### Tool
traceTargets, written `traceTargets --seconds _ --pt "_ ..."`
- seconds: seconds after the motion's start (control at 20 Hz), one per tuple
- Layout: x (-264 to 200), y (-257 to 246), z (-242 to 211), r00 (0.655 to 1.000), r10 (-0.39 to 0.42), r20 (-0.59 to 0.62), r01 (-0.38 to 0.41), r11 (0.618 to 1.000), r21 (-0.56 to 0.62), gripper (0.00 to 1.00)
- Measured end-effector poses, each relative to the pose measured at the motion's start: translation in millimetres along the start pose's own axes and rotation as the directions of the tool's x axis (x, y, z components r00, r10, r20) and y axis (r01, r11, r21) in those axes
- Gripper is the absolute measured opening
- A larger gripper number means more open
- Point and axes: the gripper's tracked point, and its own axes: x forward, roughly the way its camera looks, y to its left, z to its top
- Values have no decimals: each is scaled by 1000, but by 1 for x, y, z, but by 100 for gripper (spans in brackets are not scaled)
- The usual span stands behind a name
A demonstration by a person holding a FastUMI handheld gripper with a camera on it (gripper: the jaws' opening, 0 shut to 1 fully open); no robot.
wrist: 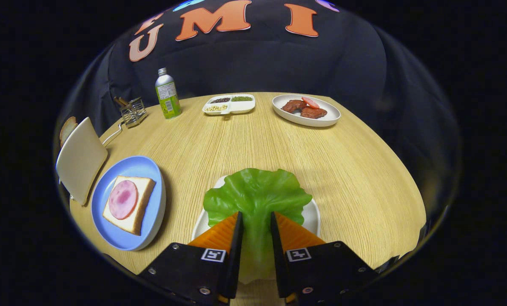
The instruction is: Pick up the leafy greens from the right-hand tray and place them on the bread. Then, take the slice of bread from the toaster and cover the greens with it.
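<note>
Gripper view: the lettuce (pixel 257 193) stem is being pinched between the narrowed jaws of the gripper (pixel 255 221). It is being held above a white tray (pixel 313 214) on the counter (pixel 279 144).

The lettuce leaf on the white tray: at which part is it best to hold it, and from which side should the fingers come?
Grip the pale stem end of the lettuce leaf, coming from the near side along its midrib. That part is narrow and already lies between the fingers of the gripper, while the frilly edge spreads wide over the white tray. Whether they press it yet is unclear.
</note>
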Motion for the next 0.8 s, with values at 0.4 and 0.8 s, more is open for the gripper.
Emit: traceTargets --seconds 0.4,0.8 --pt "-11 -5 9 1000 -11 -10 11 999 37 1" --pt "-47 10 41 997 -1 79 1 1000 -12 1"
